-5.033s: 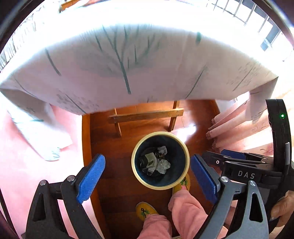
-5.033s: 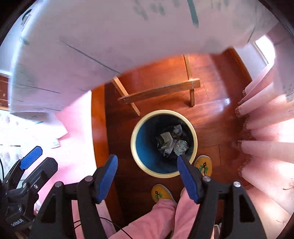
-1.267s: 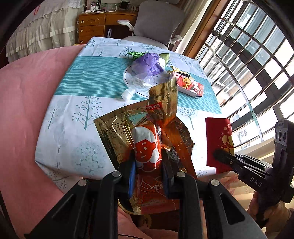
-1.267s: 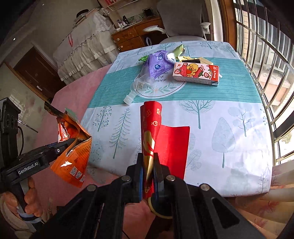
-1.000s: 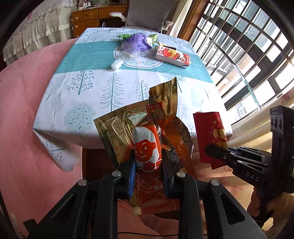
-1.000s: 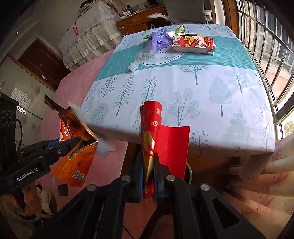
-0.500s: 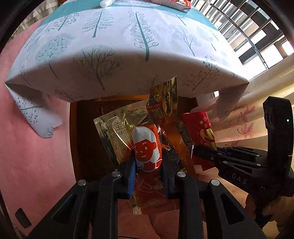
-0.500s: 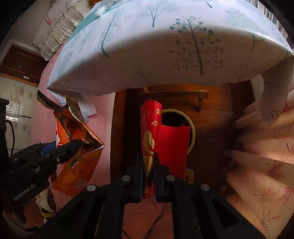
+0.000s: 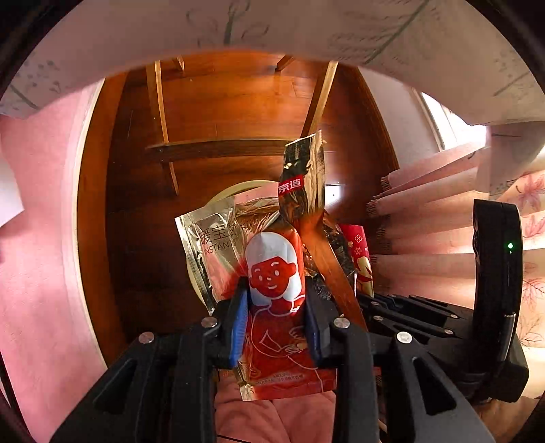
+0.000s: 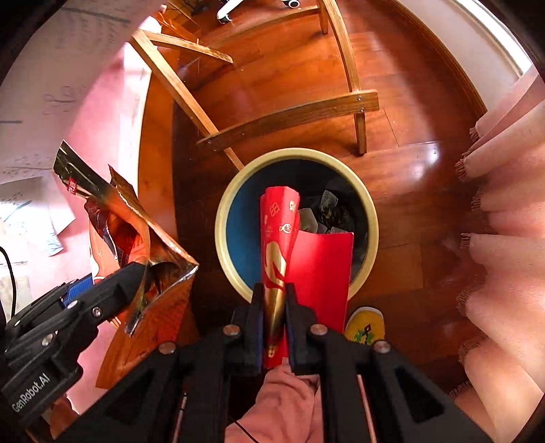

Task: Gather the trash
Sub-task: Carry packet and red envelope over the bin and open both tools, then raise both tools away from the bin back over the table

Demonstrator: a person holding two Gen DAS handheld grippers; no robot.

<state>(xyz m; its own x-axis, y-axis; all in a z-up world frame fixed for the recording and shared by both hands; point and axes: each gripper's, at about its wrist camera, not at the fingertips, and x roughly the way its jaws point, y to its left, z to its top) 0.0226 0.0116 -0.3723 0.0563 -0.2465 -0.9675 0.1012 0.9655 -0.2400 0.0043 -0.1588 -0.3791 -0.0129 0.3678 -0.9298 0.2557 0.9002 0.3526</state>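
My left gripper [image 9: 275, 300] is shut on a bunch of orange and gold foil snack wrappers [image 9: 272, 269], held above the floor; they also show in the right wrist view [image 10: 136, 245]. My right gripper [image 10: 274, 300] is shut on a red and gold paper envelope [image 10: 306, 252], held over the near rim of the round bin [image 10: 369, 218]. The bin has a cream rim and blue inside, with crumpled trash [image 10: 323, 211] at the bottom. In the left wrist view the wrappers hide most of the bin [image 9: 235, 189].
The bin stands on a wooden floor [image 10: 402, 112] under the table, among wooden table legs and a crossbar [image 10: 289, 116]. The tablecloth [image 9: 306, 30] hangs overhead. A pink curtain [image 10: 504, 238] hangs at right. My yellow slipper [image 10: 364, 323] is beside the bin.
Both grippers have swung down from the tabletop to below its edge, still holding the wrappers and the envelope. The envelope is now over the bin.
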